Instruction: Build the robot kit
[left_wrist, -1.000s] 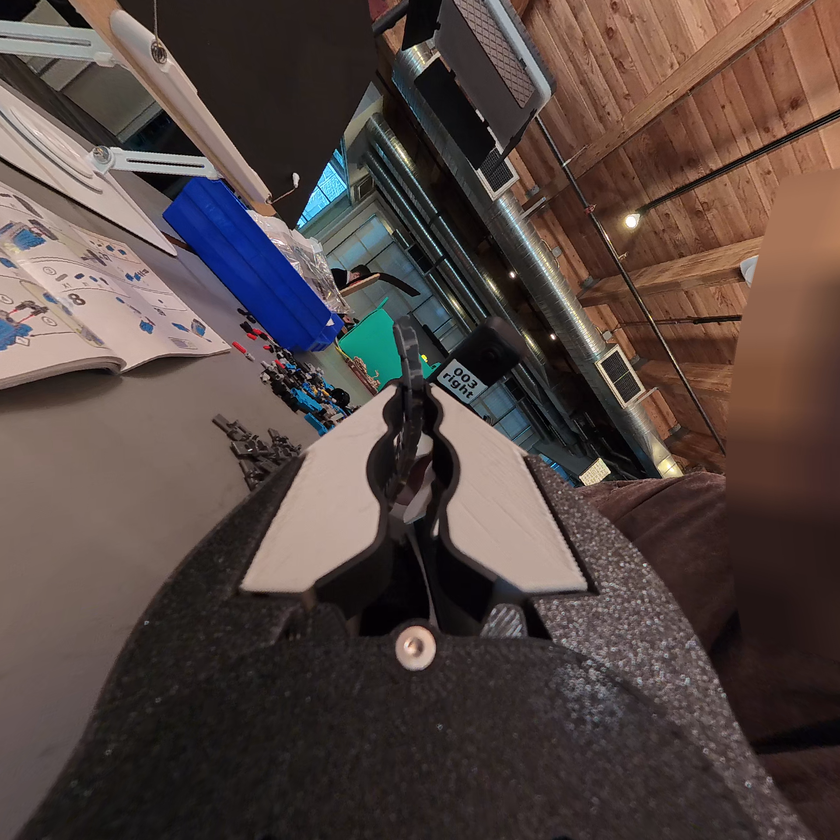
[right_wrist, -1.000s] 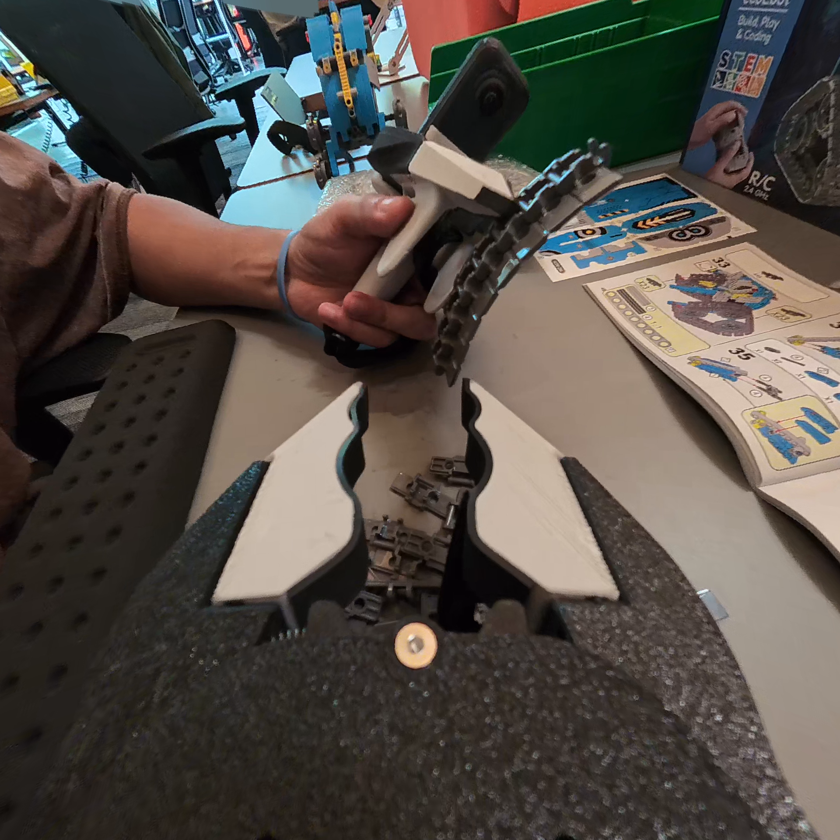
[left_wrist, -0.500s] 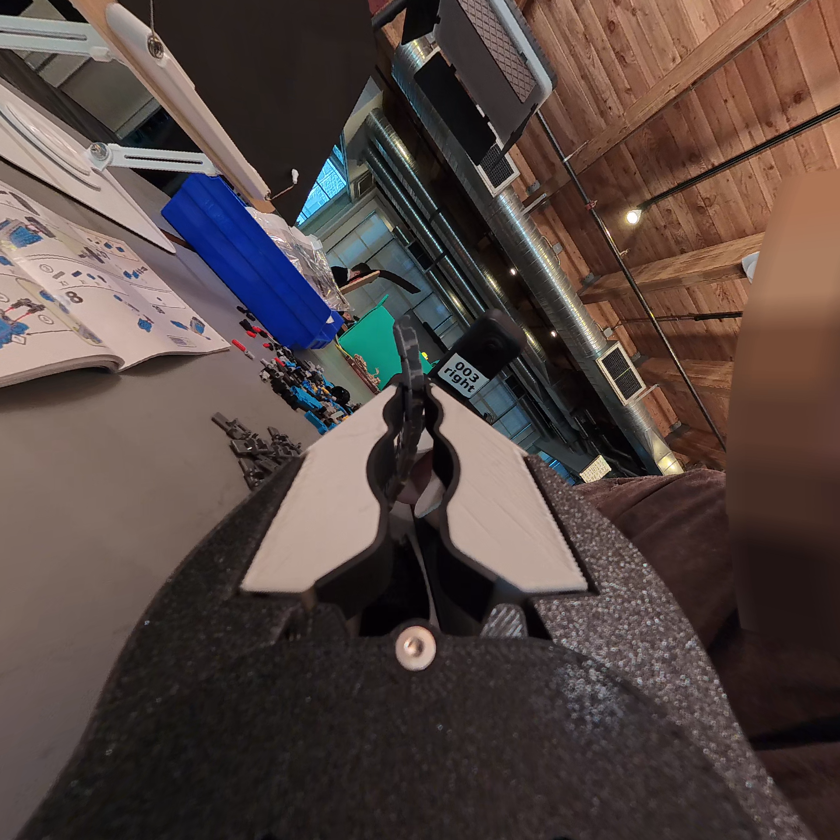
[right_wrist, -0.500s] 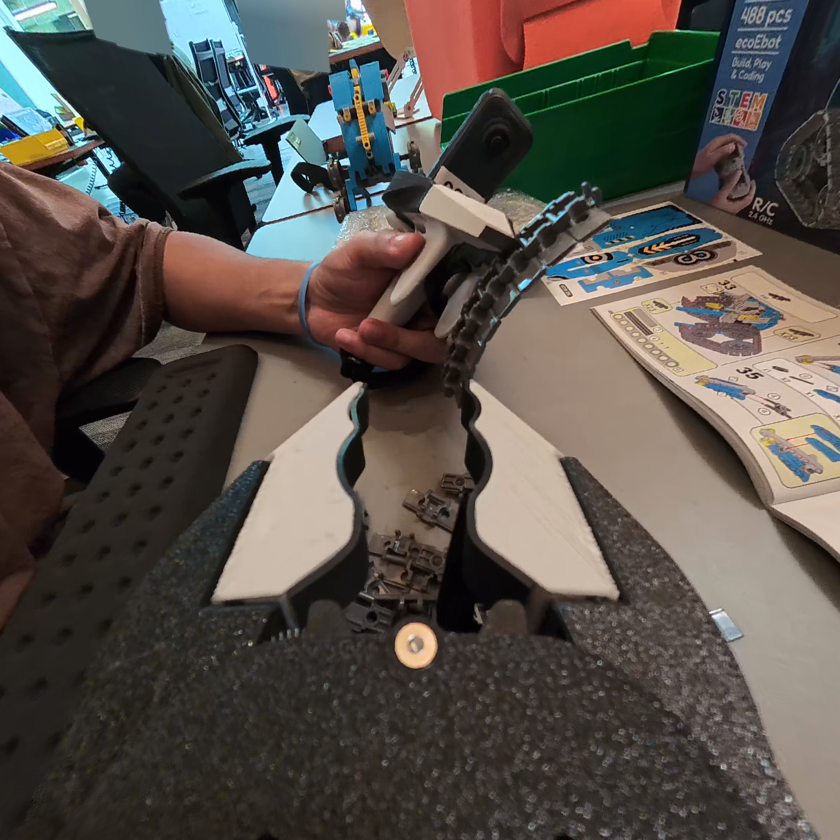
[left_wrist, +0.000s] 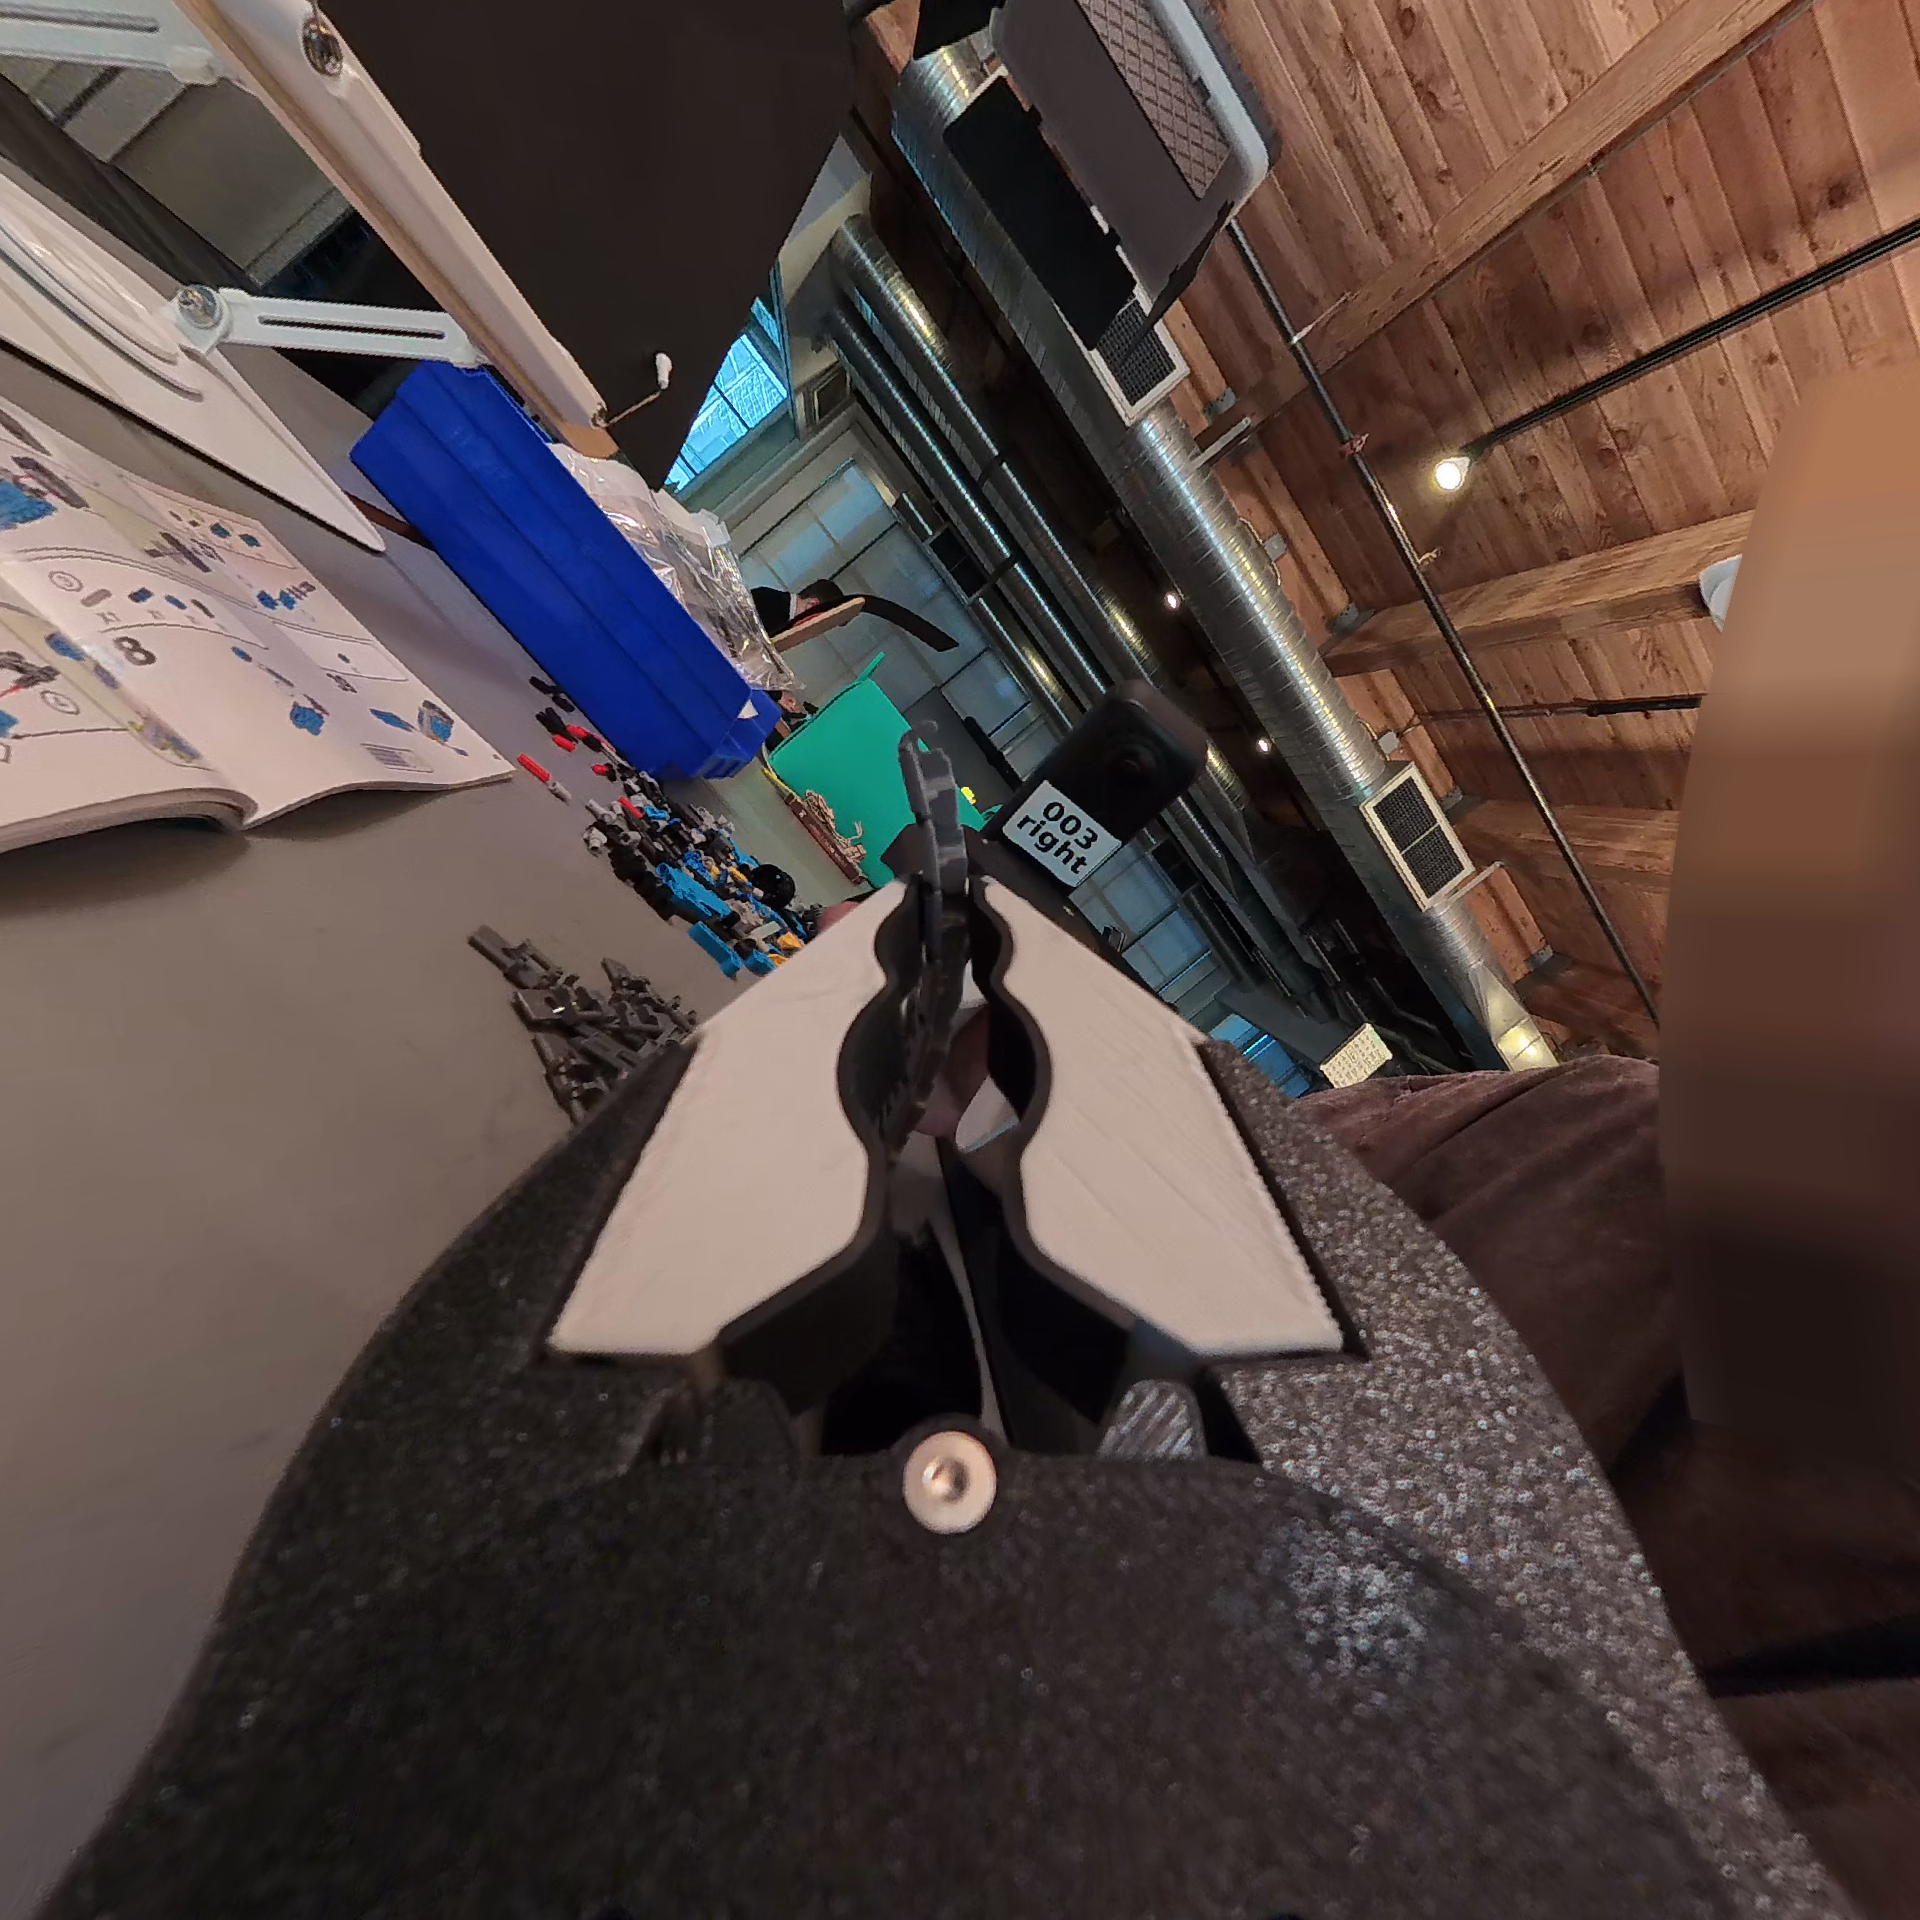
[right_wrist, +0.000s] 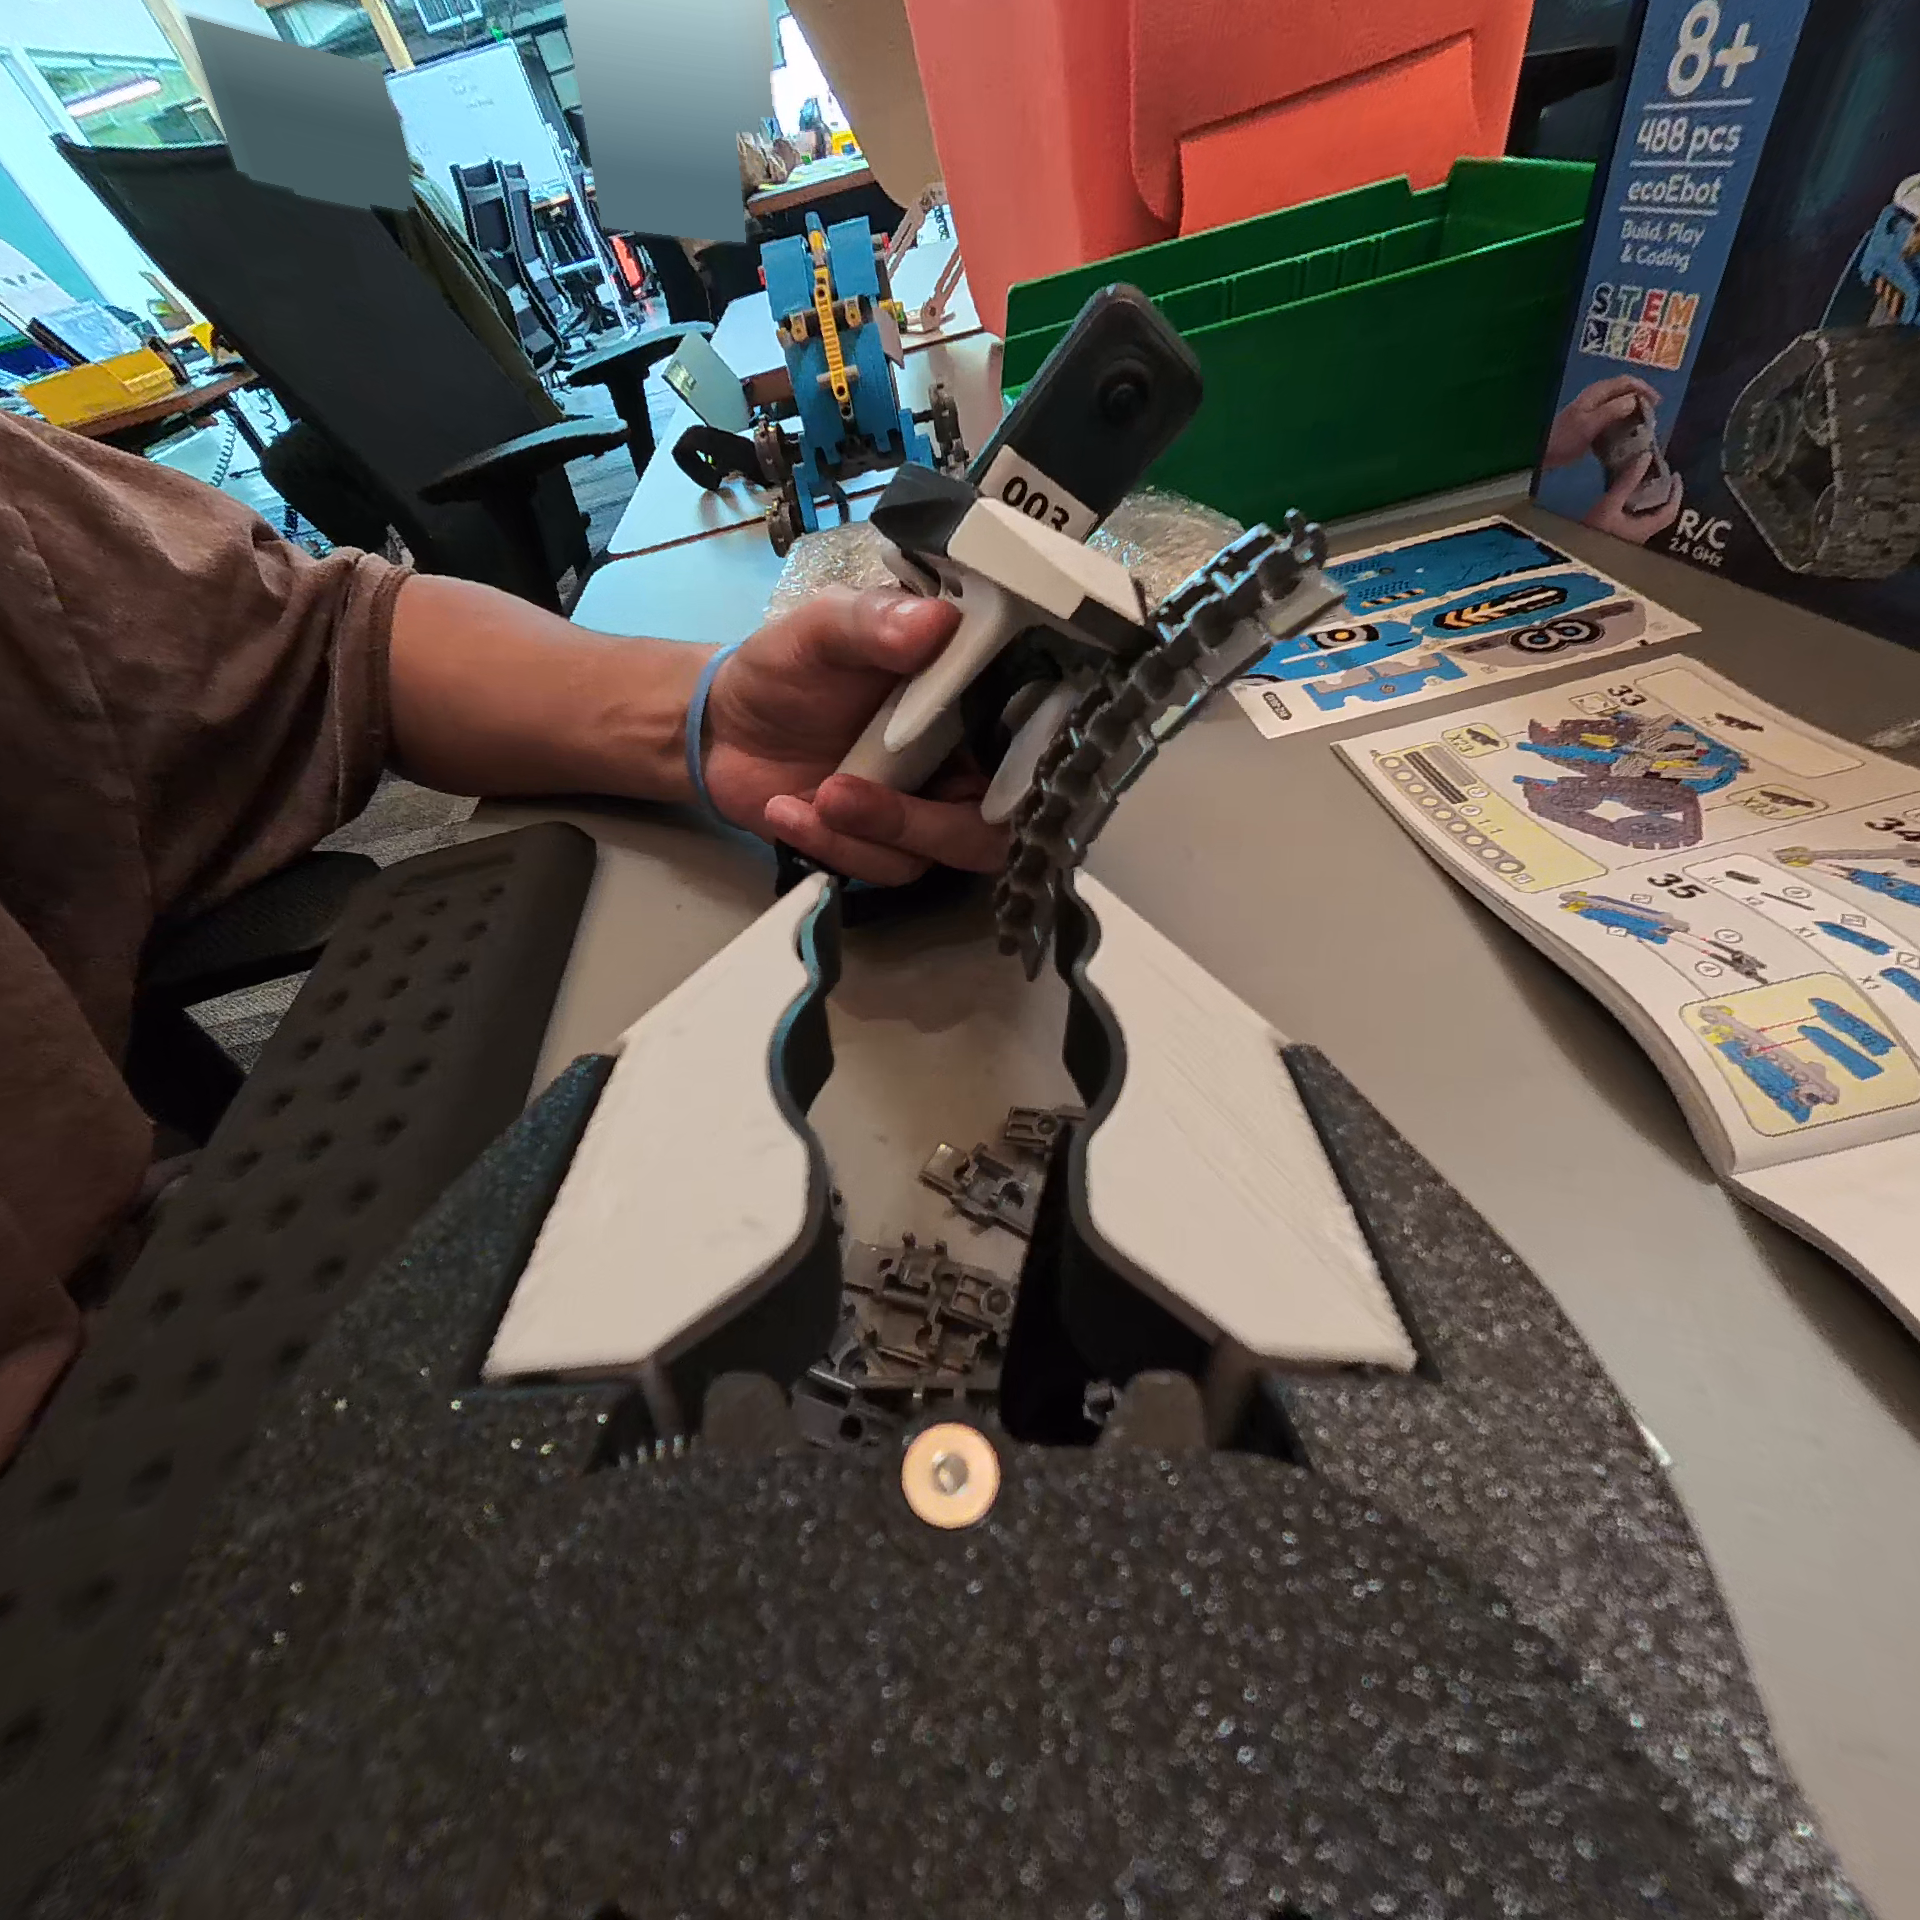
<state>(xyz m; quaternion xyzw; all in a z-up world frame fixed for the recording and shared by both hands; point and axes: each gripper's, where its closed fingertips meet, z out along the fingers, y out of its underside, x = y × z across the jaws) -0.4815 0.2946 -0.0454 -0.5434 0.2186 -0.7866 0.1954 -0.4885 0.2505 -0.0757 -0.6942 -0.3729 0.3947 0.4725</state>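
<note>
The left gripper (left_wrist: 943, 914) has its jaws clamped on a dark grey linked track chain (right_wrist: 1132, 717), held above the worktop (right_wrist: 1351, 935). The right gripper (right_wrist: 945, 935), jaws apart, hangs over loose grey links (right_wrist: 977, 1174), its tips near the chain's dangling end.

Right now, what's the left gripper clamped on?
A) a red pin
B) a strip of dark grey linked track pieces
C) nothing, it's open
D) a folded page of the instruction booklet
B: the left gripper is shut on the track strip, which hangs in a curve from its fingers down toward the open right gripper; the left wrist view shows the strip edge-on between the closed fingers.
</note>
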